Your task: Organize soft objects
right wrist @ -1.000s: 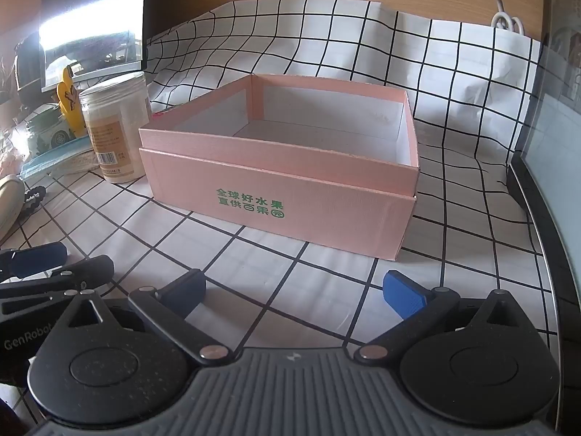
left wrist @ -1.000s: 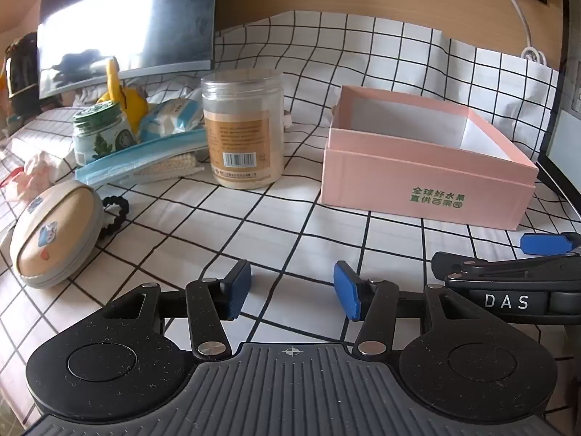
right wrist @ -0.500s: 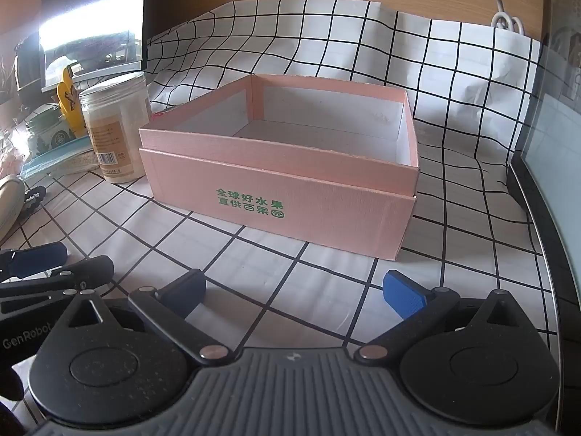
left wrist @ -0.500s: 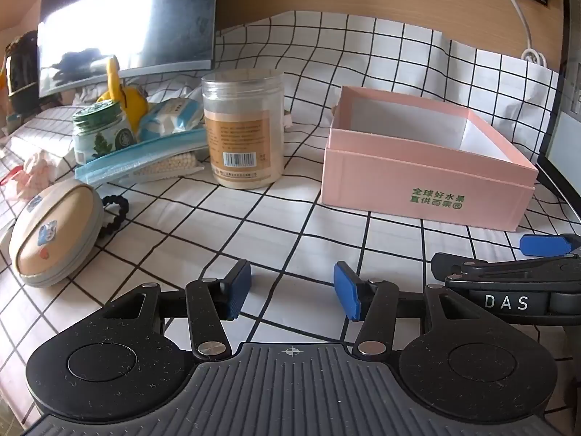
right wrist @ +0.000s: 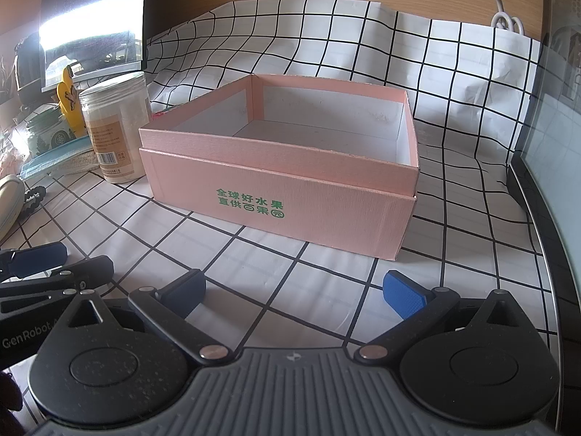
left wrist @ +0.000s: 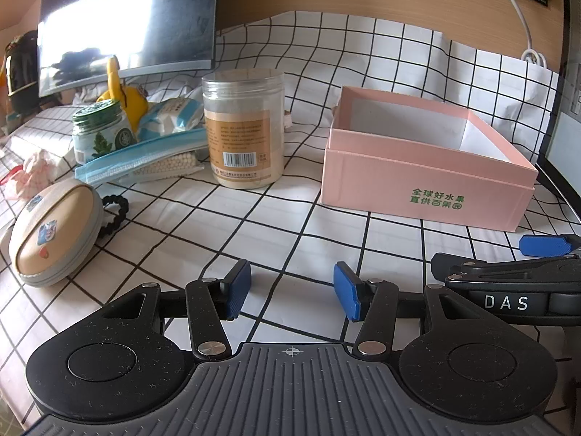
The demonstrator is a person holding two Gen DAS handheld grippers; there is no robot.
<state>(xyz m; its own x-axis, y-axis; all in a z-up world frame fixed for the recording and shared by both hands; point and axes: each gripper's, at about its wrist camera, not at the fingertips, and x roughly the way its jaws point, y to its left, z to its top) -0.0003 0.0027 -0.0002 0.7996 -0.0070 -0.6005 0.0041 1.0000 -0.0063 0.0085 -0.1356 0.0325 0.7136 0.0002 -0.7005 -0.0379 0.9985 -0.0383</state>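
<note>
Both grippers hovered low over the checked cloth (left wrist: 254,225) on the desk, side by side and pointing toward the back wall. The left gripper (left wrist: 292,292) had its blue pads parted with nothing between them; the right gripper (right wrist: 294,290) stood spread wider, also holding nothing. From the left wrist view the right gripper (left wrist: 508,276) showed just to the right, near but apart.

Ahead of the right gripper sat the pink box (right wrist: 279,196) (lidless, white inside, nothing visible in it), its near wall square to the camera with bare cloth between. A jar (left wrist: 243,127) stood left of the box, a gap between them. Farther left lay the soft things: a beige pouch (left wrist: 54,232) near the desk's left edge, a black hair tie (left wrist: 114,210) touching it, a tissue pack (left wrist: 170,116) and a blue zip bag (left wrist: 141,158) behind. A monitor (right wrist: 559,167) bounded the right side.
</note>
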